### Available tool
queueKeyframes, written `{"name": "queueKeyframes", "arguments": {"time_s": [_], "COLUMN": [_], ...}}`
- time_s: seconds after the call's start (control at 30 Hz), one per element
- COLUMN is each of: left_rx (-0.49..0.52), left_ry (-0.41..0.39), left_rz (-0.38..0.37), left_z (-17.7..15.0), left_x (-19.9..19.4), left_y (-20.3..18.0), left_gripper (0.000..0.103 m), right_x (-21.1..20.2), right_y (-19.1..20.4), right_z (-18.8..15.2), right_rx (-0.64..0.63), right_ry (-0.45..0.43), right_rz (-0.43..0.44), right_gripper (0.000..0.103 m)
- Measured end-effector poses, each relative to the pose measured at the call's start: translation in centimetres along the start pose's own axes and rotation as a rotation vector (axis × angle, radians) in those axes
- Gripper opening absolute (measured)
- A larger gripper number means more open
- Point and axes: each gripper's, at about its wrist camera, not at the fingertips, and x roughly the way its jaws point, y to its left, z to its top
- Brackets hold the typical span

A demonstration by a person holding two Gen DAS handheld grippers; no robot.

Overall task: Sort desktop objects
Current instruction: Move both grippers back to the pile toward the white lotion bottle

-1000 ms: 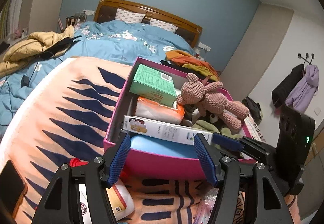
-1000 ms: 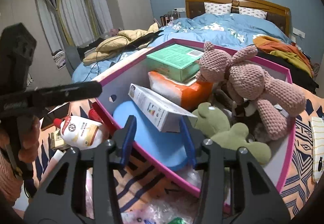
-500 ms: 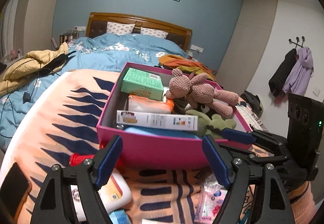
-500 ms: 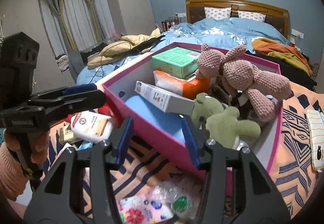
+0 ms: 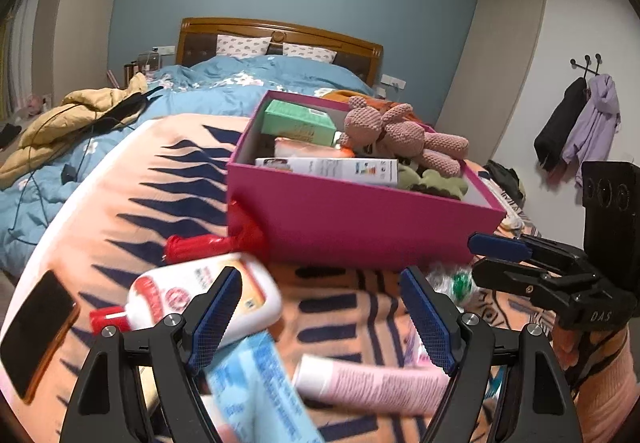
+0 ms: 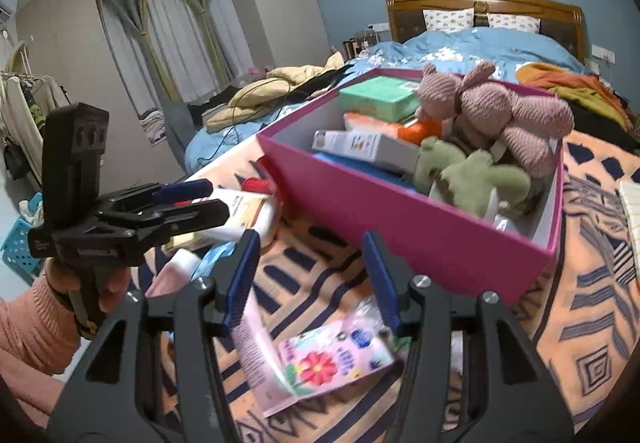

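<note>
Left wrist view, items largest first: orange blanket with dark blue stripes (image 5: 132, 179) spread under everything you are sorting; magenta box (image 5: 352, 223) standing on it at the far middle, already loaded; pink knitted rabbit (image 5: 400, 135) lying across the box's far right; green carton (image 5: 298, 123) at its far left corner; long white carton (image 5: 328, 169) lying along the near wall inside; green plush toy (image 5: 434, 179) at the near right inside.

Loose items on the blanket, nearer you than the box: white bottle with a red cap (image 5: 200, 295) at the near left, partly behind your left fingers; blue packet (image 5: 260, 383), blurred, nearest the camera; pink tube (image 5: 372, 383) lying on its side to the right of it; red wrapper (image 5: 216, 243) touching the box's near left corner; dark phone (image 5: 36, 327) at the far left edge.

Your left gripper (image 5: 320, 319) hangs above the loose items, fingers spread wide, nothing between them.

Right wrist view: your right gripper (image 6: 312, 275) likewise spread and empty, over a flowered pink packet (image 6: 320, 363) lying just near of the box (image 6: 400, 215).
</note>
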Motion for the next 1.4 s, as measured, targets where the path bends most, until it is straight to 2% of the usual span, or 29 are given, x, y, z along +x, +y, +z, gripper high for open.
{"name": "queueKeyframes", "arguments": {"time_s": [0.27,0.43,0.57,0.73,0.83,1.03,1.23,1.4], "left_rx": [-0.043,-0.085,-0.094,-0.095,-0.118,-0.156,-0.210,-0.254], "left_ry": [-0.010,0.003,0.010,-0.038,-0.029,0.031,0.108,0.131], "left_rz": [0.053,0.086,0.106,0.136,0.152,0.113,0.088,0.057], "left_z": [-0.8,-1.4,-1.9,-2.9,-3.4,-3.8,-3.6,-3.0], "left_x": [-0.9,-0.7,-1.4,-3.6,-4.0,-2.9,-0.4,1.0], "left_y": [2.5,4.3,4.9,5.1,5.6,6.6,8.3,9.7], "left_gripper": [0.083,0.083,0.083,0.084,0.084,0.084,0.084,0.084], "right_x": [0.1,1.5,2.9,2.9,3.1,4.4,7.9,11.3], "right_y": [-0.1,0.2,-0.1,1.0,2.0,3.0,2.7,2.6], "right_z": [-1.8,-2.0,-2.1,-3.1,-3.7,-3.2,-1.6,0.2], "right_rx": [0.039,0.037,0.066,0.062,0.060,0.076,0.143,0.200], "right_ry": [0.014,0.056,0.113,0.082,0.085,0.125,0.181,0.223], "right_rz": [0.044,0.100,0.107,0.114,0.117,0.133,0.154,0.172], "right_gripper": [0.056,0.057,0.058,0.059,0.060,0.061,0.062,0.063]}}
